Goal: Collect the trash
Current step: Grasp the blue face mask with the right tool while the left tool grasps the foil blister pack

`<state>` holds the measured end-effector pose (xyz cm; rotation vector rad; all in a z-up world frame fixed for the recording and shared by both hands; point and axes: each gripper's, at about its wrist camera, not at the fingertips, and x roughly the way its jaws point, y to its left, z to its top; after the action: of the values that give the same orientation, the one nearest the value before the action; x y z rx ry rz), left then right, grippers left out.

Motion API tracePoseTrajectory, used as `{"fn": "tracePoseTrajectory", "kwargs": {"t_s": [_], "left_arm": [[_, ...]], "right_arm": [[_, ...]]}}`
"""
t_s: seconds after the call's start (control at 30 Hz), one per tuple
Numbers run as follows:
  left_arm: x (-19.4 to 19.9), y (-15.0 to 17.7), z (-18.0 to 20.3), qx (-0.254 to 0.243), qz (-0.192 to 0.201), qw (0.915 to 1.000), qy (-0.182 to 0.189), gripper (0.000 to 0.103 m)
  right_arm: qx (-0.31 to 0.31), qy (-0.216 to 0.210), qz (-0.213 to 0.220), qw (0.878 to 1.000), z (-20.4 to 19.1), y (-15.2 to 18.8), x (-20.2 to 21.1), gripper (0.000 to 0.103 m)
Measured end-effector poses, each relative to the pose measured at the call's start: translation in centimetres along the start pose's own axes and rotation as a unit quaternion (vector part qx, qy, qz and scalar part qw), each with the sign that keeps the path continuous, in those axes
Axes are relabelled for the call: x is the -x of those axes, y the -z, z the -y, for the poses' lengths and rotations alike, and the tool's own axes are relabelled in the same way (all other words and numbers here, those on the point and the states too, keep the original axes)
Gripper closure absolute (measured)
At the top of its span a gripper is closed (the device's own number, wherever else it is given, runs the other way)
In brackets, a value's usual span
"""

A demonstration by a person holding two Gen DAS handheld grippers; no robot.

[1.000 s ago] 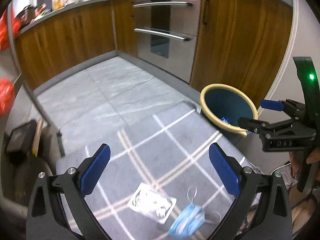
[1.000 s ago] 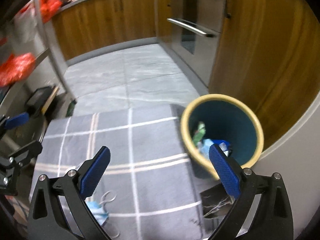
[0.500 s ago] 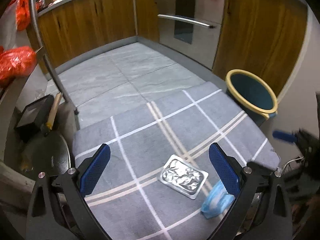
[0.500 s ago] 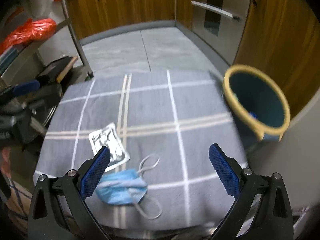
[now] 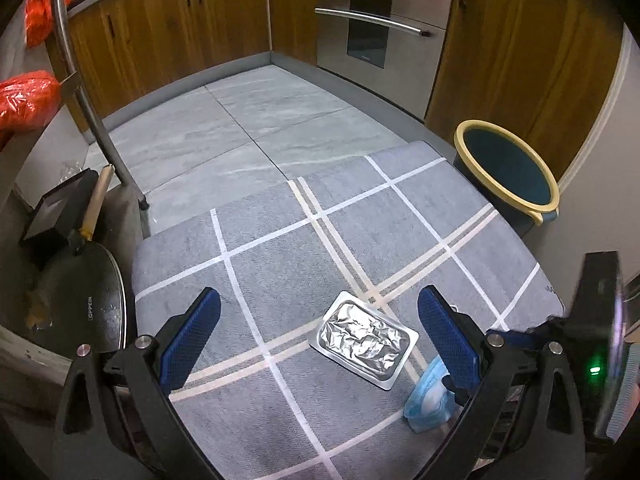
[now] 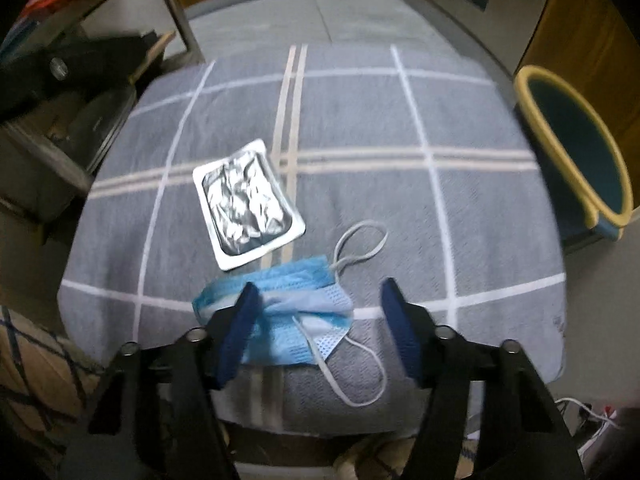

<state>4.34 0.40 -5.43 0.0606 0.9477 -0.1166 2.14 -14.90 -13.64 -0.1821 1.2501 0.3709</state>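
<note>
Where the blue face mask lies crumpled near the 6 o'clock edge of the grey checked bench, the right tool stands over it, jaws closing, mask between the pads; its left pad overlaps the mask's left end, but contact cannot be confirmed through motion blur. One white ear loop curls toward 1 o'clock of the mask, another trails toward 5 o'clock.

Foil tray, crumpled silver with a flat rim, sits just beside the mask at its 11 o'clock, apart from both tools.

Left tool: jaws spread wide, nothing between the pads; foil tray is seen between them, lying on the bench.

Teal bin with yellow rim stands on the floor off the bench's 3 o'clock side.

Writing: the dark pan lid at 9 o'clock carries white lettering, roughly "OPPEIN", only partly legible.

View differences: only the left view shows the oven and wood cabinets in full; there the mask is mostly hidden behind the tool's right finger. Bin contents are not visible in either view.
</note>
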Motion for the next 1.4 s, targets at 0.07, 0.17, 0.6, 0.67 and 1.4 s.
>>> {"fn": "tracePoseTrajectory", "kwargs": {"t_s": [0.07,0.17,0.6,0.67,1.4], "left_arm": [[-0.1,0.0,0.1,0.000,-0.001,1.0000,0.002,0.006],[-0.2,0.1,0.2,0.000,-0.003,1.0000,0.002,0.006],[-1.2,0.5,0.6,-0.002,-0.021,0.9998,-0.003,0.006],[-1.3,0.5,0.6,0.000,-0.023,0.9997,-0.003,0.006],[-10.8,5.0,4.5,0.145,-0.112,0.9793,-0.087,0.006]], "right_arm": [[0.000,-0.007,-0.012,1.000,0.0,0.1,-0.6,0.051],[0.008,-0.010,-0.023,1.000,-0.3,0.1,-1.3,0.064],[0.006,0.035,0.005,0.999,1.6,-1.2,1.2,0.092],[0.009,0.055,0.014,0.998,2.4,-1.9,2.4,0.093],[-0.048,0.030,0.101,0.993,13.6,-8.0,9.9,0.093]]}}
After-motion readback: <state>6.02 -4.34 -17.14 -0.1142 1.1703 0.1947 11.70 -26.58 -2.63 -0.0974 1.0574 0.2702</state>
